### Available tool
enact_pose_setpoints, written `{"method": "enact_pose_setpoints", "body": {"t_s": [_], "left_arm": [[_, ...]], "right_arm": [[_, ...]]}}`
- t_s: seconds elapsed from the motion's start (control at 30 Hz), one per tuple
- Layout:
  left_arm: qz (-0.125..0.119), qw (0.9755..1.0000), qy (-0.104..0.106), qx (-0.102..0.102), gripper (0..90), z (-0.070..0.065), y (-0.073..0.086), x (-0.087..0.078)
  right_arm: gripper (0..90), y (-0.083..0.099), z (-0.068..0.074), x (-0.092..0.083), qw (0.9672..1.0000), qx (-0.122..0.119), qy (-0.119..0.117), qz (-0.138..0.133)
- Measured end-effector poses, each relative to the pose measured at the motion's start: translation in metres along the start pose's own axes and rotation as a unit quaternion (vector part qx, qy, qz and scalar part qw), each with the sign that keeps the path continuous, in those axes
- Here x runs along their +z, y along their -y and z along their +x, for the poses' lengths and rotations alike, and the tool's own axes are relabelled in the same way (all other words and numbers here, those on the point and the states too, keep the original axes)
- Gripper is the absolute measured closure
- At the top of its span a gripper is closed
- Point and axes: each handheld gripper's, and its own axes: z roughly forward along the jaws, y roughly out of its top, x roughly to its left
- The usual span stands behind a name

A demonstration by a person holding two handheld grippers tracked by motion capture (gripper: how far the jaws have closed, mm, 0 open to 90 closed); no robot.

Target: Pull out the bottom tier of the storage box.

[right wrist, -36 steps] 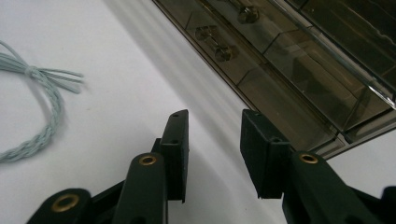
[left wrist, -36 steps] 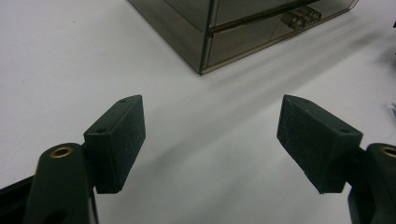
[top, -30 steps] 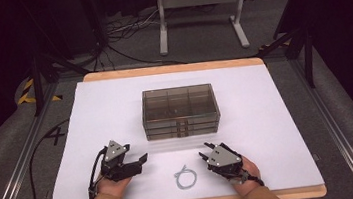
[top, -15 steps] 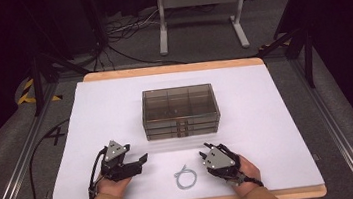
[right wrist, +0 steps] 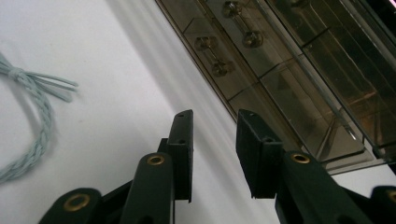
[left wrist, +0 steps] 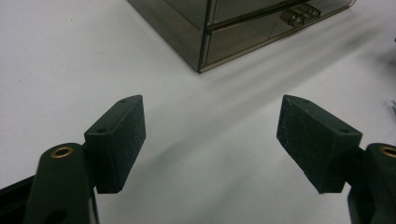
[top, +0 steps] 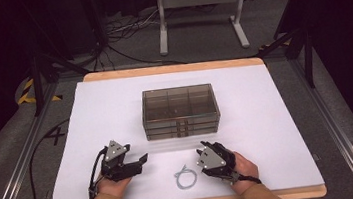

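1. No readable labels or brand marks; a dark "4"-like mark (top: 56, 137) sits on the grey floor at 9 o'clock of the table
2. White table (top: 269, 134) with wood edge, dark room, metal stand (top: 200, 14) at 12 o'clock
3. Smoky drawer box (top: 180, 110) mid-table; pale cord loop (top: 185, 177) at its 6 o'clock, bare white all round
4. Left gripper (top: 139, 161) jaws spread wide, empty
5. Right gripper (top: 203, 149) jaws slightly apart, empty, at 3 o'clock of the cord
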Motion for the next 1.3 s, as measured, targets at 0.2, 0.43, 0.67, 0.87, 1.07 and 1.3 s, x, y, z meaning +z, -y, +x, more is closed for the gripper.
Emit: {"method": "enact_pose_setpoints", "body": {"t_s": [0.2, 0.43, 0.67, 0.87, 1.07, 1.3], "left_arm": [[0.000, 1.0000, 0.000, 0.001, 24.5, 0.000, 0.000, 0.000], [0.000, 1.0000, 0.000, 0.001, 24.5, 0.000, 0.000, 0.000], [0.001, 1.0000, 0.000, 0.000, 24.6, 0.000, 0.000, 0.000], [0.000, 1.0000, 0.001, 0.000, 24.6, 0.000, 0.000, 0.000], [-0.001, 1.0000, 0.001, 0.000, 24.6, 0.000, 0.000, 0.000], [-0.001, 1.0000, 0.003, 0.001, 24.3, 0.000, 0.000, 0.000]], "right_arm": [[66.2, -0.006, 0.003, 0.004, 0.9996, -0.020, 0.017, 0.010], [66.9, -0.012, 0.006, 0.006, 0.9987, -0.038, 0.029, 0.016], [66.7, -0.022, 0.009, 0.009, 0.9958, -0.077, 0.044, 0.023], [64.3, -0.027, 0.014, 0.014, 0.9940, -0.089, 0.050, 0.039], [63.8, -0.031, 0.016, 0.019, 0.9914, -0.106, 0.054, 0.056], [61.0, -0.034, 0.018, 0.023, 0.9879, -0.123, 0.067, 0.067]]}}
